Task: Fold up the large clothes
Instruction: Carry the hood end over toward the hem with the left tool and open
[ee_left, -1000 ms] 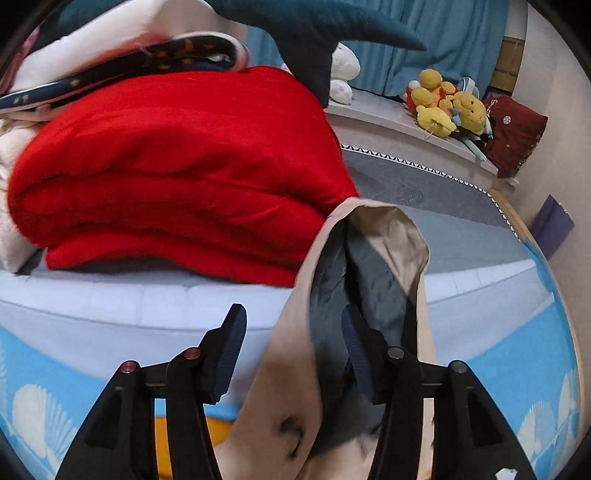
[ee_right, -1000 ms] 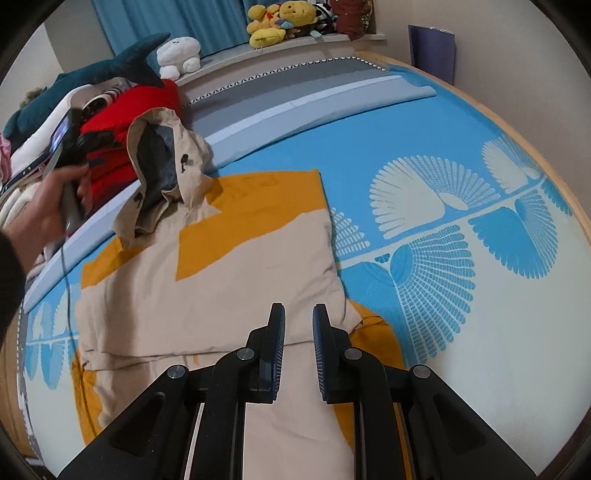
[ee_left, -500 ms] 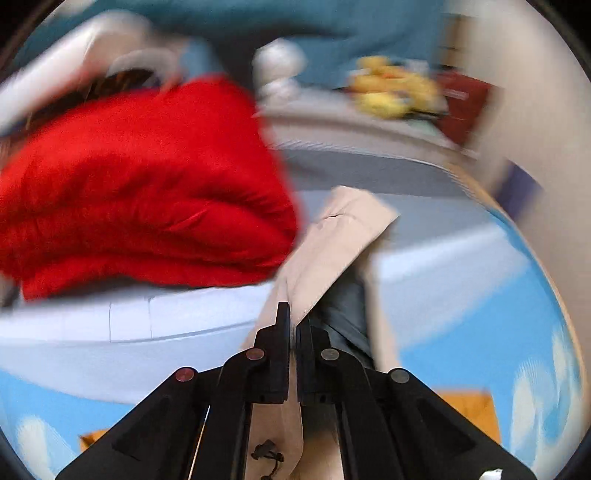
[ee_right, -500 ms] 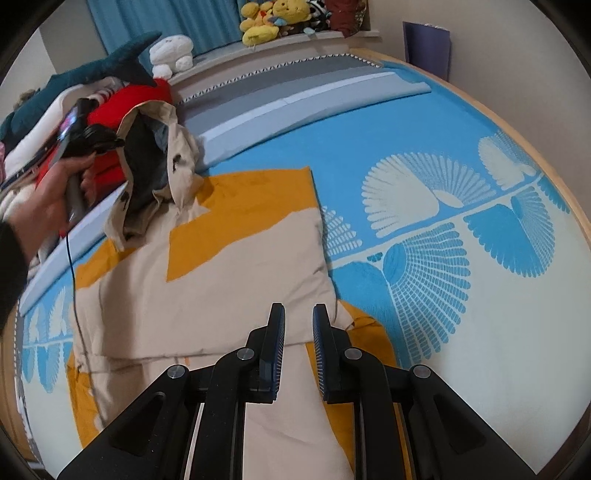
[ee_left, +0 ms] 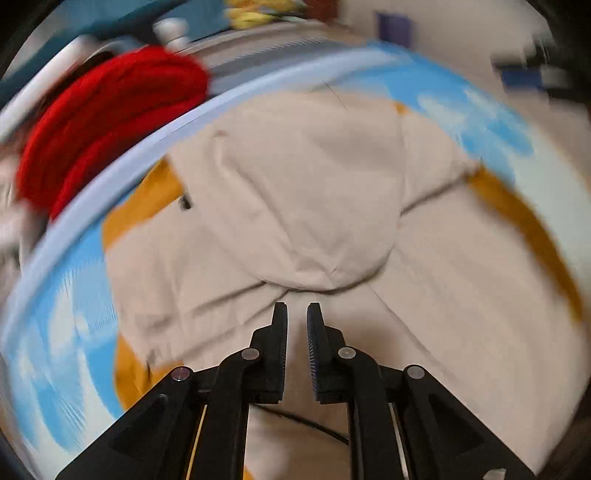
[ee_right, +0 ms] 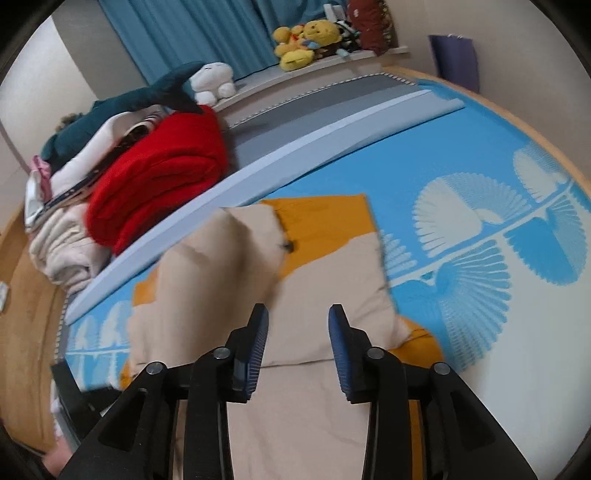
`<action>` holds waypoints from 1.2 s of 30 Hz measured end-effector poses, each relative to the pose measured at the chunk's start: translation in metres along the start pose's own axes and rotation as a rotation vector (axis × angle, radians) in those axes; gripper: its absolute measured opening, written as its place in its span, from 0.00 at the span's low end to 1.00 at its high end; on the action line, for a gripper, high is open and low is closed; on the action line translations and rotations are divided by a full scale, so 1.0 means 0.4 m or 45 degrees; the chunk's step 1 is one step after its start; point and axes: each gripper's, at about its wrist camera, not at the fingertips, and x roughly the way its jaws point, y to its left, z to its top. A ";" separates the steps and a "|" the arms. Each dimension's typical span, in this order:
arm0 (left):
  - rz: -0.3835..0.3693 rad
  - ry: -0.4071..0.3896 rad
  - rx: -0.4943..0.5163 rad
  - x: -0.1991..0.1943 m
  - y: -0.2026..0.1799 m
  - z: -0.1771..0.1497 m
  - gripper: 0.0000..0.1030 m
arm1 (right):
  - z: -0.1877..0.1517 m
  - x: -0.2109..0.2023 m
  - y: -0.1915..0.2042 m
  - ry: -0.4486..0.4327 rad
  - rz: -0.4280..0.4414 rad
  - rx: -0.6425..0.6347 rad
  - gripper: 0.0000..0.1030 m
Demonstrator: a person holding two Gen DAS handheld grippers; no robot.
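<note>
Jacket (ee_left: pixel 303 206) lies flat on blue mat (ee_right: pixel 424 177), hood folded onto its back; left gripper (ee_left: pixel 297 314) w/ narrow gap, holding nothing; right gripper (ee_right: pixel 298 314) wide apart above jacket.

A bed fills the room, spread with a blue cover (ee_right: pixel 424 177) printed with white fan shapes, and a pale grey-blue strip (ee_right: pixel 332 136) runs across it near the head. Behind it a ledge (ee_right: pixel 332 62) carries yellow soft toys (ee_right: pixel 306 40) and a white one (ee_right: pixel 214 81) in front of a blue curtain (ee_right: pixel 207 33). Plain pale walls (ee_right: pixel 517 48) close the corner, and a wooden floor (ee_right: pixel 26 314) shows beside the bed.
</note>
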 end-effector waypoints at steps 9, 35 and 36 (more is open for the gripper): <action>0.029 -0.162 -0.502 -0.016 0.060 0.096 0.23 | -0.037 0.079 0.043 0.145 0.119 -0.003 0.37; 0.021 -0.007 -0.371 0.225 -0.052 0.078 0.22 | 0.003 0.090 0.008 0.129 -0.002 0.010 0.37; 0.038 -0.059 -0.376 0.172 -0.048 0.077 0.22 | 0.008 0.078 0.010 0.108 0.002 0.003 0.37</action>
